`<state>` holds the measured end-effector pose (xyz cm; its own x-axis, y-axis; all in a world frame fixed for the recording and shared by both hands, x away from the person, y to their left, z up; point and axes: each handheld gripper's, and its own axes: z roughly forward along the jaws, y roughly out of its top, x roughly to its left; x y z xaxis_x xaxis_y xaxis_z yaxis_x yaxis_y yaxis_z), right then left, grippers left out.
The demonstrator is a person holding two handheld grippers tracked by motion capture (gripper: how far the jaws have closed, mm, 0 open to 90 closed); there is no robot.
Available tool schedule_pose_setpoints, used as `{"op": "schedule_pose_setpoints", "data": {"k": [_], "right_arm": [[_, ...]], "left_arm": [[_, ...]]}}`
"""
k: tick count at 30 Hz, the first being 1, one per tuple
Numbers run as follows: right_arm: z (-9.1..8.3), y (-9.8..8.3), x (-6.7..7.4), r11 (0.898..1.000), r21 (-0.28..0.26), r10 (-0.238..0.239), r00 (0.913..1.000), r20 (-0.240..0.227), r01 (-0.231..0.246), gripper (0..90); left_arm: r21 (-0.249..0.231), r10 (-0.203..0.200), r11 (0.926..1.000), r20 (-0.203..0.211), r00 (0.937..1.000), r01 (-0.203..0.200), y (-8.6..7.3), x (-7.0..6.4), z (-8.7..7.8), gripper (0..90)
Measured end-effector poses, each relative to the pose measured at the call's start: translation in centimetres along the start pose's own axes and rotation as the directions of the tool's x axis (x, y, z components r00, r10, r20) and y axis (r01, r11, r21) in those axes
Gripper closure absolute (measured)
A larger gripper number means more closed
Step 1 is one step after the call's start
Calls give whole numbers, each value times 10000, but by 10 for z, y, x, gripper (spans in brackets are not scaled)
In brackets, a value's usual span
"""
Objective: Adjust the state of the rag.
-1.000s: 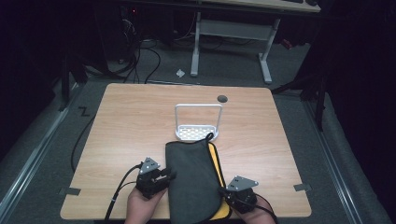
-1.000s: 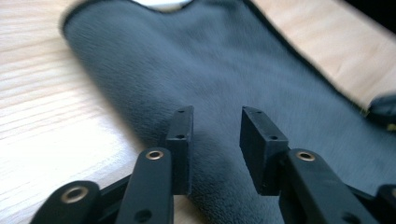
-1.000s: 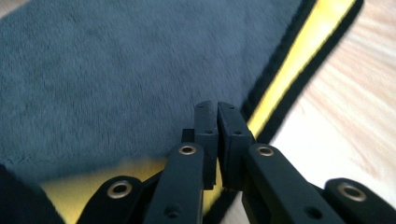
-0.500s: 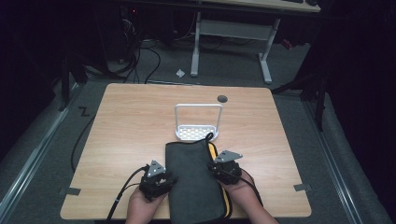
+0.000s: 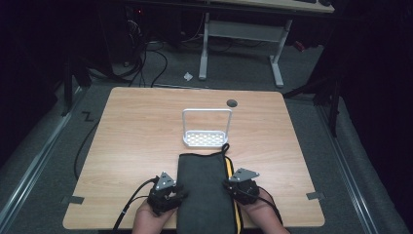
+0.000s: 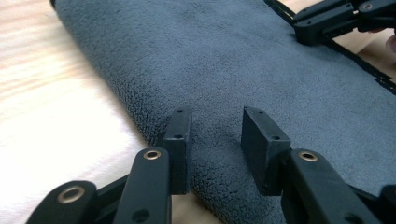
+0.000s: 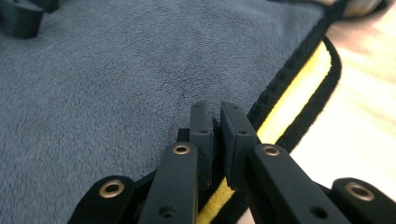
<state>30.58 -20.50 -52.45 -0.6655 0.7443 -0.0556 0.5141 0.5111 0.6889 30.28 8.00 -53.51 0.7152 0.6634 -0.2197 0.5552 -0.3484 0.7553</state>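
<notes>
A folded dark grey towel (image 5: 204,195) with a yellow underside and black edging lies along the table's front middle. My left gripper (image 5: 176,195) is at the towel's left fold. It stands open, and the left gripper view has the thick folded edge (image 6: 154,98) running under the gap between its jaws (image 6: 215,140). My right gripper (image 5: 230,186) is at the towel's right side. In the right gripper view (image 7: 217,123) the jaws are shut on the grey layer, just inside the yellow strip (image 7: 294,98). Each gripper's tips appear far off in the other's view.
A small white wire rack (image 5: 207,134) with a perforated base stands just beyond the towel's far end. A dark round grommet hole (image 5: 232,103) sits near the far edge of the wooden table (image 5: 136,126). Desk legs and cables are on the floor behind.
My right gripper came up from the front right corner, passed over the towel, and now sits at its right edge. The left gripper has barely shifted.
</notes>
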Motion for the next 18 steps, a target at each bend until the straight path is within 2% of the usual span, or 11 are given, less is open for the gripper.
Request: {"op": "schedule_pose_setpoints", "data": {"k": [2, 5, 7, 8, 11, 13, 15, 17, 18], "right_arm": [[-5, -6, 1, 10000, -83, 3, 10000, -69, -3, 842], [-8, -10, 2, 9999, -114, 51, 9999, -101, -52, 842], [-7, -10, 1, 9999, -136, 104, 9999, -113, -106, 842], [-7, -10, 1, 9998, -129, 121, 9998, -139, -123, 841], [-6, -10, 0, 9997, -165, 188, 9996, -187, -191, 841], [-6, -10, 0, 9997, -181, 181, 9997, -188, -184, 841], [-6, -10, 1, 9998, -148, 142, 9998, -169, -144, 841], [-6, -10, 1, 9999, -129, 106, 9998, -162, -108, 841], [-6, -10, 1, 9998, -159, 75, 9999, -156, -78, 841]], "left_arm": [[59, 2, 10000, 117, 9999, -2, 0, -2, 0, 640], [56, -295, 9996, 475, 9984, 292, 1, -1, 0, 633], [-145, -808, 9965, 820, 9934, 823, 1, 7, -2, 627], [-337, -1093, 9931, 820, 9906, 1123, 1, 12, -4, 625], [-793, -1517, 9849, 369, 9877, 1542, 7, 28, -9, 602], [-995, -1765, 9790, 227, 9840, 1779, 13, 38, -8, 580], [-1281, -2124, 9692, -26, 9772, 2103, 20, 49, -3, 560], [-1348, -2312, 9646, -185, 9727, 2267, 27, 55, 5, 545], [-1364, -2314, 9646, -276, 9725, 2256, 31, 56, 8, 539]]}}
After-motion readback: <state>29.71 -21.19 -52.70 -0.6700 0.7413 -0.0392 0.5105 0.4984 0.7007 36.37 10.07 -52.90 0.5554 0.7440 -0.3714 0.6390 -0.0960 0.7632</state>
